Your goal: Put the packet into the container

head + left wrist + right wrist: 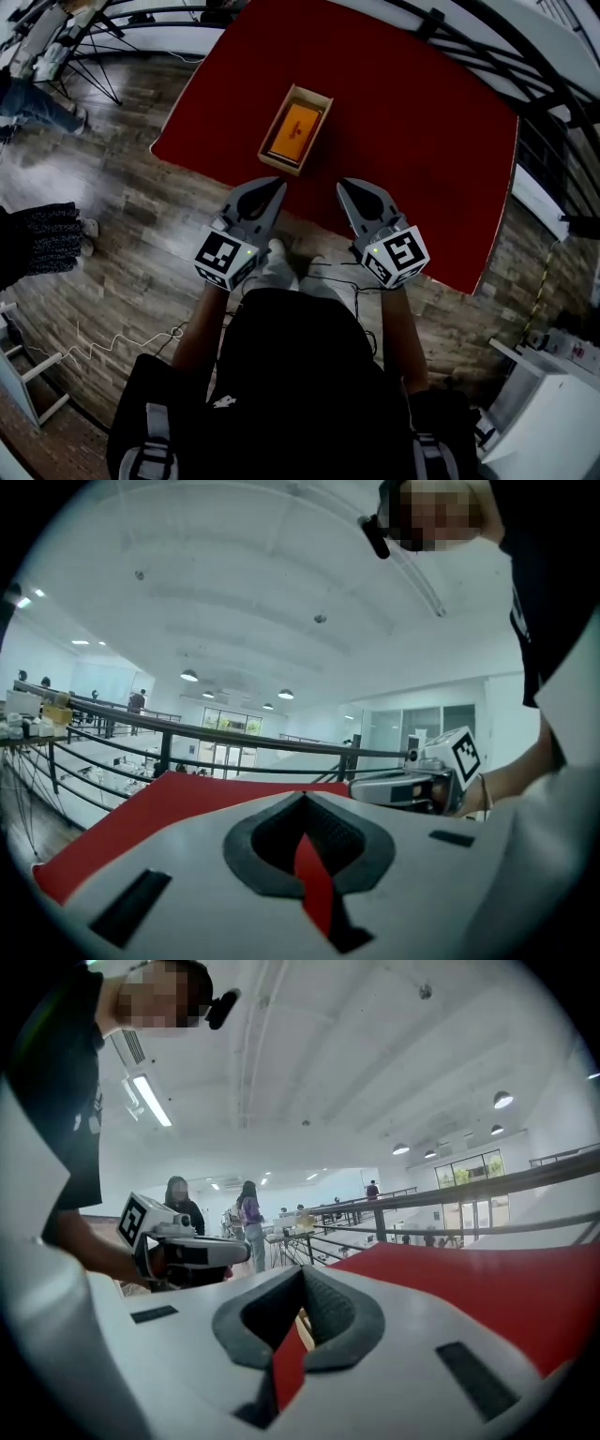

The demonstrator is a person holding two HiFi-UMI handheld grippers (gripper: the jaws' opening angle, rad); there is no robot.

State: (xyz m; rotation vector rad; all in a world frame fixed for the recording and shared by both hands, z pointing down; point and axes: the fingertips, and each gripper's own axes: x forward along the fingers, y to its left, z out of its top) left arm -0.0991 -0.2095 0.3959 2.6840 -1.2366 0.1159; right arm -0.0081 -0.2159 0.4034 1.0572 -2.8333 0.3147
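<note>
An orange packet [294, 128] lies inside the open wooden container [313, 138], which stands on the red table [412, 141] toward its near left part. Both grippers hover side by side over the table's near edge, short of the container and apart from it. My left gripper [280, 185] is shut with nothing between its jaws, and my right gripper [342, 185] is also shut and empty. In the left gripper view the closed jaws [302, 796] point level across the red table [131, 817], with the right gripper [412, 785] beside them. The right gripper view shows its closed jaws [302, 1270] and the left gripper [178, 1249].
The red table [234, 56] stands on a wooden floor [122, 281] beside a black railing [525, 66]. A tripod [89, 52] stands at the top left, a white cabinet [548, 412] at the bottom right. Two bystanders [248, 1222] stand by distant desks.
</note>
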